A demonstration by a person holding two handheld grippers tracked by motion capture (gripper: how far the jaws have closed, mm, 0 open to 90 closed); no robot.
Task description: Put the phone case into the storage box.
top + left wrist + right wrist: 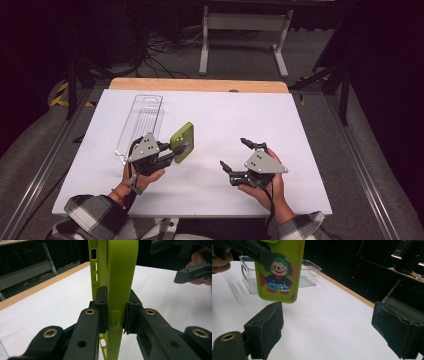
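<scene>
A clear plastic tray (139, 120) lies far left on the white counter (240, 125), nothing visible inside it. The left hand-held gripper (176, 151) clamps a green phone case (182, 142) edge-on, raised above the counter just right of the tray, long axis roughly upright, clown picture facing right. The right hand-held gripper (234, 154) is spread wide, holding nothing.

Lime-green phone case (182, 143), clown picture on back, upright above white table, clamped between left gripper fingers (102, 305)
</scene>
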